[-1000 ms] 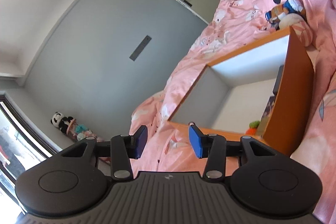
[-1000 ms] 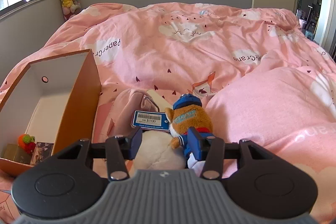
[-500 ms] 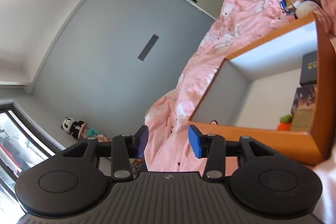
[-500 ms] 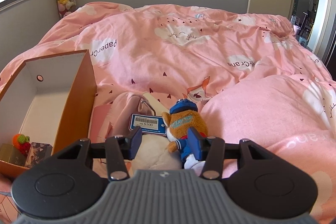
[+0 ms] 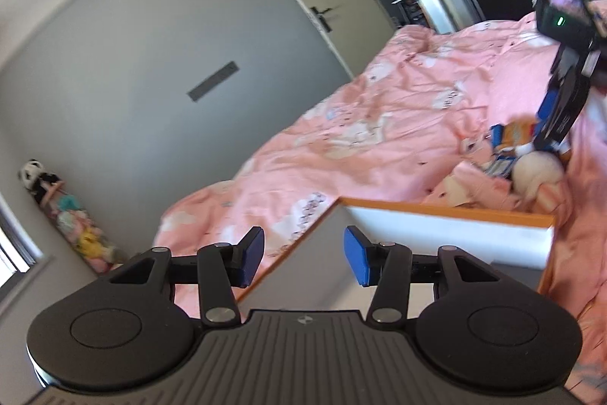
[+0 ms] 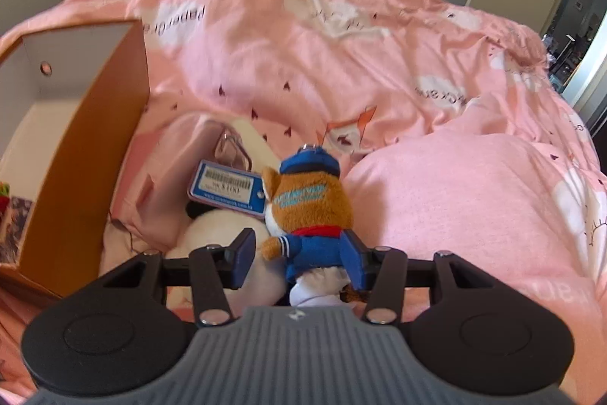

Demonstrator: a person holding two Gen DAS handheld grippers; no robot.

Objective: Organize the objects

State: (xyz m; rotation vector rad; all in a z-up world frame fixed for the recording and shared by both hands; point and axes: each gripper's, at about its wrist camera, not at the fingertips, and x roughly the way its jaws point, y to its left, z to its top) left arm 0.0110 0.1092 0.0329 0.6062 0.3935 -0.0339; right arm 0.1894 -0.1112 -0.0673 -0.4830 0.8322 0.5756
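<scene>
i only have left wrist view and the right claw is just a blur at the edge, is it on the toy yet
observer: The right claw is open, with one pad on each side of the orange plush toy in the blue jacket. It has not shut on it.
operator: anything lying against the toy
observer: A blue price tag lies beside its head, over a white plush.
operator: my view hides the box floor, anything in there
observer: Yes, a patterned item sits in the near corner of the orange box.
</scene>
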